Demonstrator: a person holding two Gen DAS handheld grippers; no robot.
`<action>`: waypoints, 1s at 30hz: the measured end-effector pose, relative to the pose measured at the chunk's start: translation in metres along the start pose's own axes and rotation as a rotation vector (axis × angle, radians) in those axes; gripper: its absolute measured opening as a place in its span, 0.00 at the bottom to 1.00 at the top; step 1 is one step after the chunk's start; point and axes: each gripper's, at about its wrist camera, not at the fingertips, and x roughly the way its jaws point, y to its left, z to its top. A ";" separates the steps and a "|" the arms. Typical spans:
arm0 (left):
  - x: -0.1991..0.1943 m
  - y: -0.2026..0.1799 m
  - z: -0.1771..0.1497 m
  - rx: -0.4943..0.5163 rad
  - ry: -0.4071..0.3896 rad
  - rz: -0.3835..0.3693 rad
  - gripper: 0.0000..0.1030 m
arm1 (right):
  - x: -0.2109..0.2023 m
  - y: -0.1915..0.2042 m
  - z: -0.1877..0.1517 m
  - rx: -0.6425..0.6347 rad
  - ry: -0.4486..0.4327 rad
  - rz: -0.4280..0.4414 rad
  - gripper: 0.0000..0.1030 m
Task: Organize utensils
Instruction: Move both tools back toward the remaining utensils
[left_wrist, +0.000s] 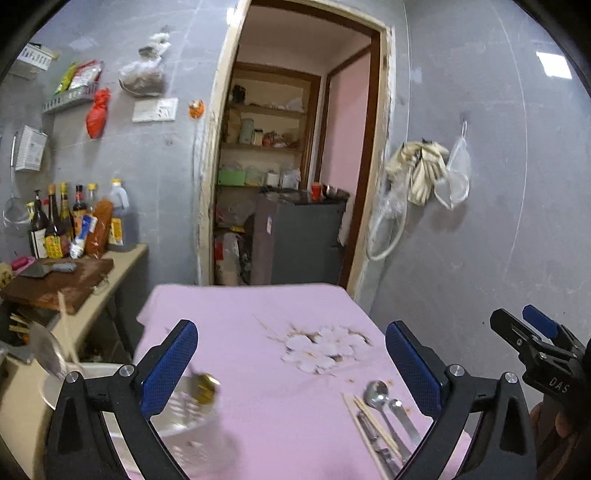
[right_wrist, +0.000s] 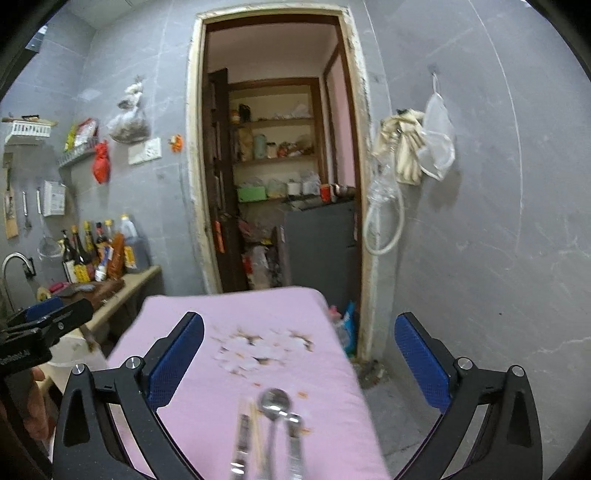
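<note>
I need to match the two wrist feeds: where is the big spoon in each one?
Left wrist view: the big spoon lies low and right of centre on the pink cloth, beside a smaller spoon and chopsticks.
Right wrist view: the big spoon sits bottom centre, blurred, bowl towards the doorway.
Shared landmark: the flower print on the cloth, just beyond the spoon.
</note>
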 end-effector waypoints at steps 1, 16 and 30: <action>0.002 -0.005 -0.003 -0.001 0.007 0.002 0.99 | 0.004 -0.009 -0.004 0.002 0.012 -0.004 0.99; 0.089 -0.047 -0.070 -0.040 0.299 0.036 0.99 | 0.093 -0.075 -0.073 0.066 0.216 0.149 0.97; 0.133 -0.039 -0.093 -0.100 0.431 0.025 0.78 | 0.147 -0.037 -0.131 -0.108 0.479 0.225 0.83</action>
